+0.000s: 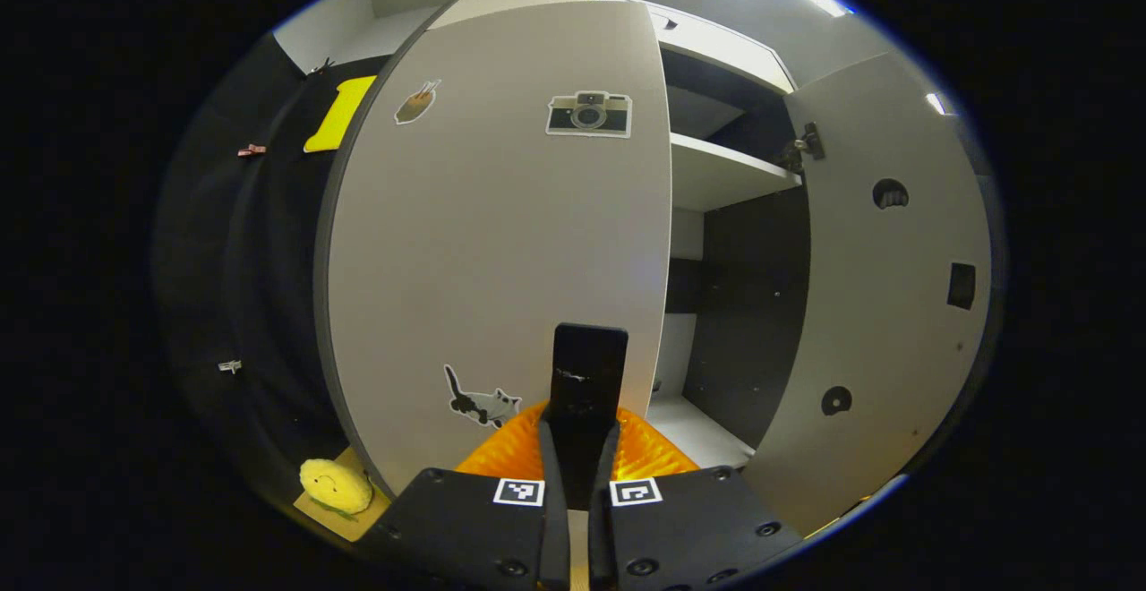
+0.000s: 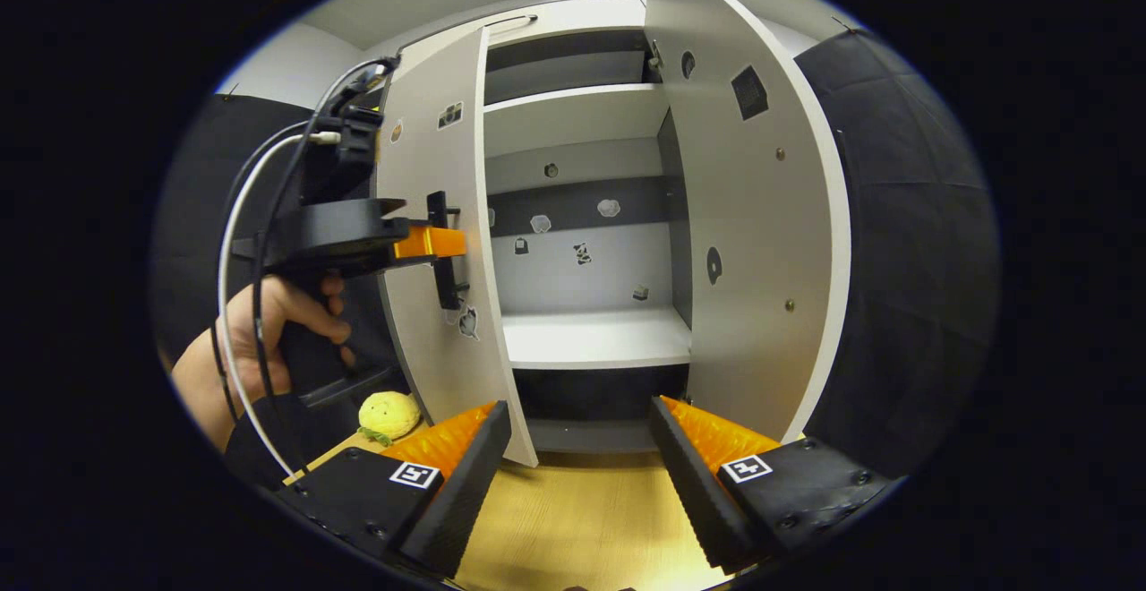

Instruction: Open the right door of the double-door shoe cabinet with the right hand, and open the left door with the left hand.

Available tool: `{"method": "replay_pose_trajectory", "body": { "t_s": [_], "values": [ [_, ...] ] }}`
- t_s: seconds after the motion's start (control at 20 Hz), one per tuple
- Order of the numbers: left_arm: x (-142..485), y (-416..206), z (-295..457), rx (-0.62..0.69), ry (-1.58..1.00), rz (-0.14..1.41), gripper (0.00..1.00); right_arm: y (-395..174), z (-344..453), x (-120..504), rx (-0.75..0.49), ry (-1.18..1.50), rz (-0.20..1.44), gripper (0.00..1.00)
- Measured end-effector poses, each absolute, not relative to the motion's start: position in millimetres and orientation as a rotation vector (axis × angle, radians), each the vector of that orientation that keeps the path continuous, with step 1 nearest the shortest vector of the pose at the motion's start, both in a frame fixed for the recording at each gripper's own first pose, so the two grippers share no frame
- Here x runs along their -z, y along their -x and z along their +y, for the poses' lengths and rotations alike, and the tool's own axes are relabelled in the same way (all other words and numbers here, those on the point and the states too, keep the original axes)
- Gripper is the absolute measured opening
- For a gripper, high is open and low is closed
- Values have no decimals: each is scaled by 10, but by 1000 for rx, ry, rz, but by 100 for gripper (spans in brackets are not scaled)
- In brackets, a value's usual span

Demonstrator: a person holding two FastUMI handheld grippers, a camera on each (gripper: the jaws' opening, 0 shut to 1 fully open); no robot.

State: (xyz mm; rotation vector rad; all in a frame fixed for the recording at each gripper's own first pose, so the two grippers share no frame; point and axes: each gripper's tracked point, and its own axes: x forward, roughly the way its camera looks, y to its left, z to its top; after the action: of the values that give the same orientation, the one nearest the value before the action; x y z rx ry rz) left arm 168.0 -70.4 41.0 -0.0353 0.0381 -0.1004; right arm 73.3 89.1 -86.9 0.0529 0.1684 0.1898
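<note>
- At the front of the shoe cabinet (image 2: 582, 215), both doors stand swung outward, and the shelves and grey back wall show between them.
- The right door (image 2: 752, 215) is wide open, with its inner face and round hinge holes turned toward the right gripper view; in the left gripper view the same door (image 1: 886, 286) stands at the right edge of the cabinet.
- The left door (image 1: 501, 242) is partly open, and its outer face carries a camera sticker (image 1: 589, 114) near the top edge and a cat sticker (image 1: 482, 405) near the bottom edge.
- The left gripper (image 1: 586, 434) has its fingers pressed together on the black handle (image 1: 588, 372) at the free edge of the left door.
- In the right gripper view that left gripper (image 2: 434, 244) reaches the handle (image 2: 440, 251) from the side, with a hand (image 2: 269, 331) holding its grip and cables running up from it.
- The right gripper (image 2: 580, 448) hangs in front of the cabinet's lower opening, its fingers spread wide and touching nothing.
- A yellow plush toy (image 2: 388, 415) lies on the wooden floor (image 2: 573, 519) just beside the bottom corner of the left door; it also shows low in the left gripper view (image 1: 336, 486).
</note>
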Motion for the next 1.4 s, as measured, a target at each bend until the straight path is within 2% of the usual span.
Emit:
{"method": "replay_pose_trajectory", "body": {
  "t_s": [0.45,0.5,0.55,0.8,1.4],
  "values": [
    [-413,-1243,-456,163,63,7,12,-445,1150,833,-116,-32,137,98],
    [-417,-1198,-428,164,62,3,10,-418,1164,829,-107,-32,135,98],
    [-418,-1140,-390,164,59,0,12,-397,1177,827,-98,-32,133,98],
    [-437,-849,-105,160,45,-20,12,-319,1267,839,-70,-27,132,98],
    [-455,-420,815,113,77,-26,11,-227,1564,866,-86,-33,138,98]
  ]
}}
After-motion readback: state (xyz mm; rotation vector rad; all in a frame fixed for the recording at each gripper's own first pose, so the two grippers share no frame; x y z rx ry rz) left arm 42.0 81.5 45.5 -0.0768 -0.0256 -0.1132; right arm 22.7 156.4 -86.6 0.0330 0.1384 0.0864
